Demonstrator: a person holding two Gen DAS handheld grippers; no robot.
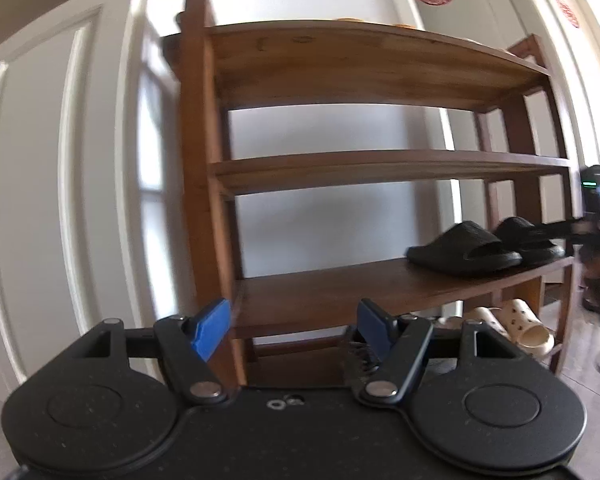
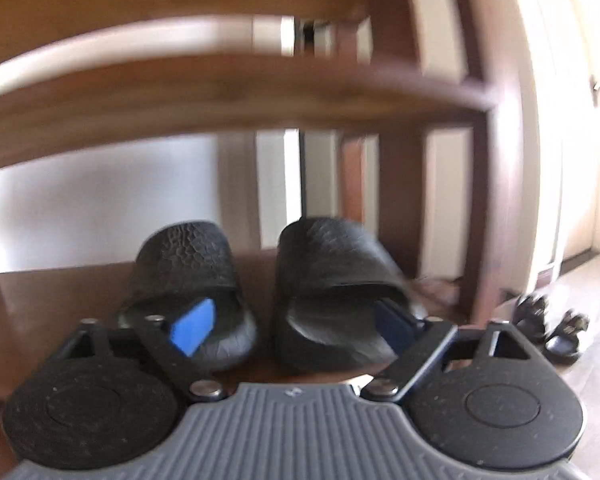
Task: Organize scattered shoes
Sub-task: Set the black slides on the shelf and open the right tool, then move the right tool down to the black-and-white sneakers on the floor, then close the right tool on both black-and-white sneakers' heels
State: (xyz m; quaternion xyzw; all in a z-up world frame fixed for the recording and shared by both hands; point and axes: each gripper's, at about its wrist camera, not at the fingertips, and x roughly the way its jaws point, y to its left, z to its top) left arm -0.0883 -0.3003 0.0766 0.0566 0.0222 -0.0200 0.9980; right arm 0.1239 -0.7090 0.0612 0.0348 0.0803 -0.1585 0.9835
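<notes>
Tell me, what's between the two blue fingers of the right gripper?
The right wrist view shows the two black slippers side by side on the wooden shelf, heels toward the open right gripper. Each blue finger overlaps a slipper's heel; whether it touches is unclear.

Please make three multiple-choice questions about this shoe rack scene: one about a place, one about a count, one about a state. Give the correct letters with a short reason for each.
1. Where are the black textured rubber slippers?
A. On the floor beside the door
B. On a shelf of the brown wooden shoe rack
C. On the top board

2. How many black slippers stand on that shelf?
A. One
B. Two
C. Four

3. What is the state of the right tongs?
A. Open, pressing on nothing
B. Shut on a cream clog
C. Shut with nothing between

Answers:
1 B, since both views show them resting on a lower shelf, near its right end.
2 B, since the pair stands side by side.
3 A, since the blue pads stand wide apart in front of the slippers.
</notes>
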